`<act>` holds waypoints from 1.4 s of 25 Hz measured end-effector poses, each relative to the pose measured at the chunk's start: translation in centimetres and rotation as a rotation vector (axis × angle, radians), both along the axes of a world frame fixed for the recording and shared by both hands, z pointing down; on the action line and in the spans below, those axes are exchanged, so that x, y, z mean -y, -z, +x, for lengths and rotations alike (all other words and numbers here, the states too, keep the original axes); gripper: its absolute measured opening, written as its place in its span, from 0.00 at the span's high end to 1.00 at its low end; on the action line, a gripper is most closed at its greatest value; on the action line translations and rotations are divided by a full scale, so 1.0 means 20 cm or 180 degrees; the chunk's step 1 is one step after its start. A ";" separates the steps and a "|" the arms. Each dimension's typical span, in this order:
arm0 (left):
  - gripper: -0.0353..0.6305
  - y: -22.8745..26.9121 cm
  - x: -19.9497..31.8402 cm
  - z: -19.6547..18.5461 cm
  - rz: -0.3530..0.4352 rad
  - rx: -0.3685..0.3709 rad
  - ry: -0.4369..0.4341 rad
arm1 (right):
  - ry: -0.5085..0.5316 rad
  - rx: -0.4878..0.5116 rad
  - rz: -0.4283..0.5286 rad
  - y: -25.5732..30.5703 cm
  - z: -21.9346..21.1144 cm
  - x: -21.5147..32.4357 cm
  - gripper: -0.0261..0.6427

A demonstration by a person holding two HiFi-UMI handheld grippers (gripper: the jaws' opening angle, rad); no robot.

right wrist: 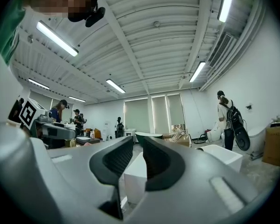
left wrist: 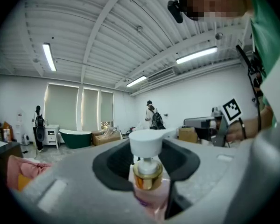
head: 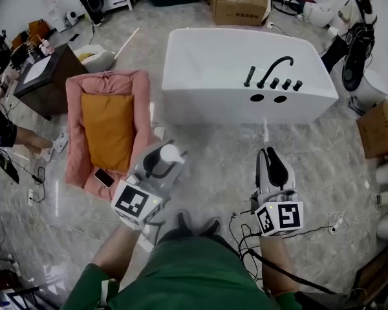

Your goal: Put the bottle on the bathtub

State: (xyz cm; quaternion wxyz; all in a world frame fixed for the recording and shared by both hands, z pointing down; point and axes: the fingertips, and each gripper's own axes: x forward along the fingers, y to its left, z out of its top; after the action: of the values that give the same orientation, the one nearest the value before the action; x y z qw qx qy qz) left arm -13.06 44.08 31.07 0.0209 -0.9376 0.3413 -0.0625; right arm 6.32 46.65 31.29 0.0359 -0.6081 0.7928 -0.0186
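Pink plastic is showing between my left tongs point(left wrist: 146, 146), which are clamping the bottle point(left wrist: 147, 178) below its gold collar, with the white pump uppermost and the long axis roughly upright. My right tongs point(right wrist: 134, 146) are riding all but closed on nothing. Ahead and slightly rightward across the floor, the bathtub point(head: 213, 108) is waiting, its near rim well apart from the bottle.

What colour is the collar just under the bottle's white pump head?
Gold; the collar shows best in the left gripper view.
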 end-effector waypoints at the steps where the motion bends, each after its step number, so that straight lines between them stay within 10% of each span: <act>1: 0.71 0.00 0.00 0.02 0.0009 -0.0006 0.0007 | 0.0007 0.0009 -0.0005 0.00 0.02 0.00 0.86; 19: 0.71 0.03 0.14 0.23 -0.0038 -0.0053 0.0173 | 0.0238 0.0166 0.0002 -0.03 0.26 0.08 0.84; 35: 0.71 -0.07 0.86 0.11 -0.0063 -0.0132 0.0000 | 0.0017 0.0067 -0.0168 -0.08 0.16 0.75 0.84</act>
State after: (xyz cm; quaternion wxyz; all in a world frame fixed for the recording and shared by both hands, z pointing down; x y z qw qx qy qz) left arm -10.95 26.89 32.49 0.0045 -0.9389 0.3411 -0.0464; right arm 9.61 31.73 32.96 0.0281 -0.6065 0.7933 -0.0460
